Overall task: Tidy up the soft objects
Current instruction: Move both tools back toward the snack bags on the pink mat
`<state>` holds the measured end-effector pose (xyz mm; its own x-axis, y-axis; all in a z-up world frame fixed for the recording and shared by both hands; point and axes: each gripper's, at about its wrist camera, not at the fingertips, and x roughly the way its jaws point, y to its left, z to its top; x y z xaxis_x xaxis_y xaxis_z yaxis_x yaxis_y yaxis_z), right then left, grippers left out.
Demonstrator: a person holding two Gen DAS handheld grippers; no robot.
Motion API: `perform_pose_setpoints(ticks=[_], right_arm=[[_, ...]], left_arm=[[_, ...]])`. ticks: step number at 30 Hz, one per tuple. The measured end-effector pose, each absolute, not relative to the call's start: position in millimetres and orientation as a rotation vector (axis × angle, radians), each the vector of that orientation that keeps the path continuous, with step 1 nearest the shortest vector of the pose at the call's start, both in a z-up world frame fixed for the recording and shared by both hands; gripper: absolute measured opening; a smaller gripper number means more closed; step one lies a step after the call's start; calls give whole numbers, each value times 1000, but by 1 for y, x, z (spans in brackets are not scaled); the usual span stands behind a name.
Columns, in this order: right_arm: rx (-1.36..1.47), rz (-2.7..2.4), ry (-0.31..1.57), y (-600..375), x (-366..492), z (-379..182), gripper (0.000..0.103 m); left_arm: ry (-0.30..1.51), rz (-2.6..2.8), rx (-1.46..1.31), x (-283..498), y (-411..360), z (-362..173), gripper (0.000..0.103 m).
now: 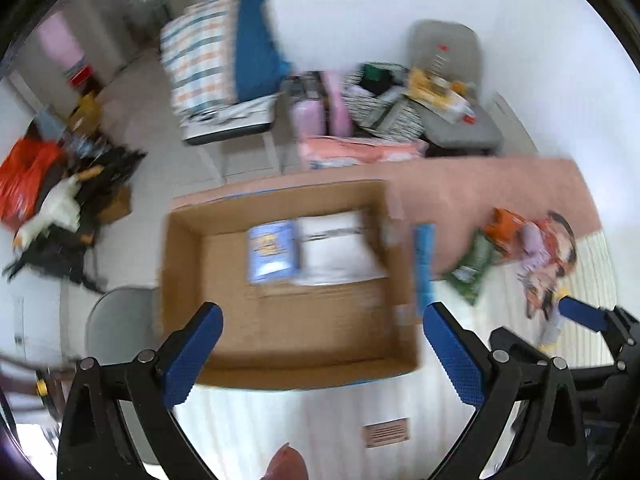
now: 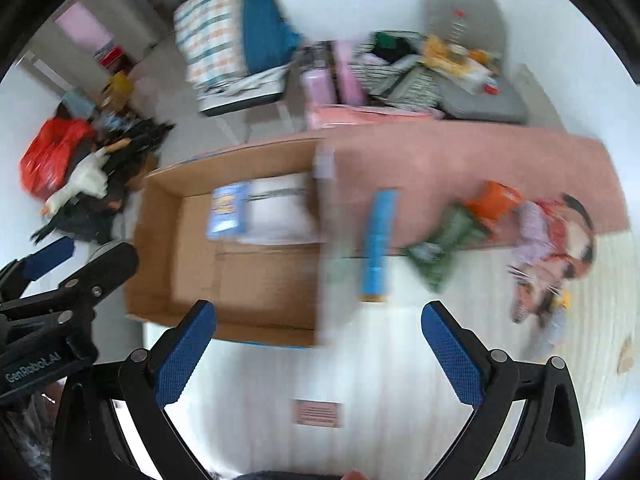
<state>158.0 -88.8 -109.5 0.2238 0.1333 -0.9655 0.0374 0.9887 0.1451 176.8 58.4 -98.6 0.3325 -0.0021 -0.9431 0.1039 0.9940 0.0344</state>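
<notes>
An open cardboard box (image 1: pixel 276 320) (image 2: pixel 256 276) lies on a white bed surface, holding a blue packet (image 1: pixel 272 250) (image 2: pixel 228 210) and a white packet (image 1: pixel 338 246) (image 2: pixel 280 208). To its right lie a blue tube (image 2: pixel 378 244) (image 1: pixel 424 268), a green packet (image 2: pixel 438 250) (image 1: pixel 470 270), an orange packet (image 2: pixel 494 200) (image 1: pixel 508 228) and a cartoon doll (image 2: pixel 548 256) (image 1: pixel 548 260). My left gripper (image 1: pixel 322 354) hangs open above the box's near edge, empty. My right gripper (image 2: pixel 318 354) is open and empty over the white surface beside the box. Both views are motion-blurred.
A pink blanket (image 2: pixel 460 164) covers the far part of the bed. Beyond it stand a striped bag on a chair (image 1: pixel 204 64), pink items (image 1: pixel 320 104) and a grey chair with clutter (image 1: pixel 448 80). A red bag (image 1: pixel 24 184) and a white plush (image 1: pixel 56 208) lie on the floor, left.
</notes>
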Motion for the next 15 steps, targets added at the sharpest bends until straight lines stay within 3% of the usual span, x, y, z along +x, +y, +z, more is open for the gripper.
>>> perform_pose_setpoints(ticks=[8, 15], right_arm=[[271, -273, 1452, -316, 190, -176, 103], [355, -313, 1541, -430, 245, -245, 99]], left_arm=[[1392, -175, 286, 242, -104, -190, 103], [1582, -240, 446, 288, -189, -301, 103]])
